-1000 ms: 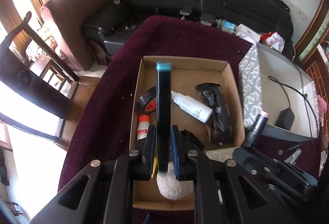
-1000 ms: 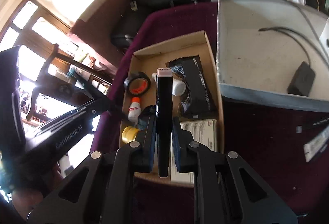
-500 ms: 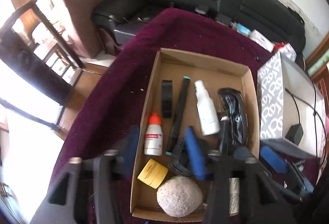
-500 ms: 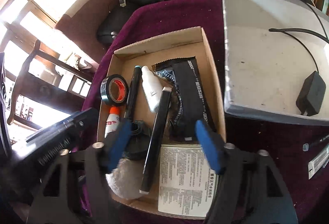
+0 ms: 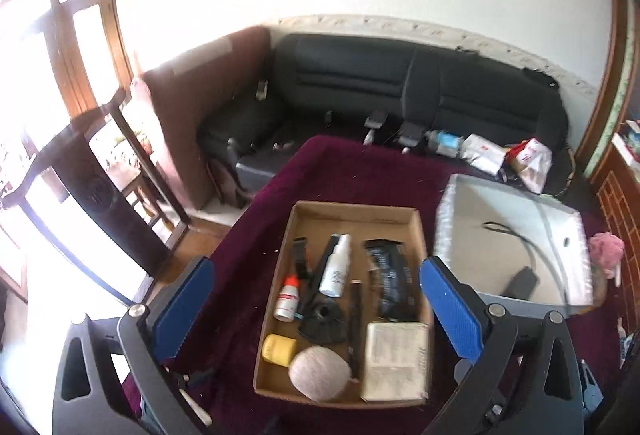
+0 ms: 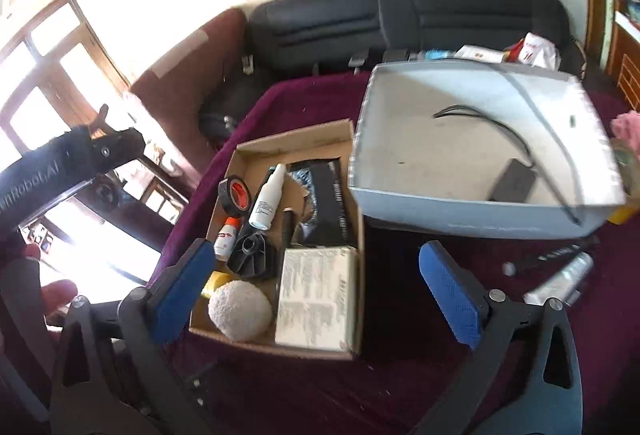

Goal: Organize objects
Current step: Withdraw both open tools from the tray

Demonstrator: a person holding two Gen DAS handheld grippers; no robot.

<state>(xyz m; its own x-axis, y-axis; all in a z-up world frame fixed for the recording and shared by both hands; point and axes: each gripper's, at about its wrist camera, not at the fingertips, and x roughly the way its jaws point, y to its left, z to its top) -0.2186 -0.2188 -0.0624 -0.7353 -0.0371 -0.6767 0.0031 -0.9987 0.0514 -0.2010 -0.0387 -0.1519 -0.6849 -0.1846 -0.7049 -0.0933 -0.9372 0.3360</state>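
Note:
A cardboard box (image 5: 352,212) on the maroon cloth holds a teal-tipped black pen (image 5: 320,275), a black stick (image 5: 355,315), a white spray bottle (image 5: 336,267), a tape roll (image 6: 235,195), a black packet (image 5: 390,279), a white ball (image 5: 320,373) and a white carton (image 5: 396,359). My left gripper (image 5: 318,263) hovers above the box, its jaws opening wide with nothing between the blue pads. My right gripper (image 6: 315,247) hangs over the box's near right corner (image 6: 356,353), its jaws also opening and empty.
A grey tray (image 6: 460,213) right of the box holds a black charger (image 6: 512,181) with its cable. A silver tube (image 6: 560,281) and a dark pen (image 6: 556,255) lie on the cloth at right. A black sofa (image 5: 400,91) stands behind. A person's finger (image 6: 60,293) shows at left.
Both grippers let go of their black pens, which now lie in the box. Both jaws opened wide, and both hands pulled up and back from the box.

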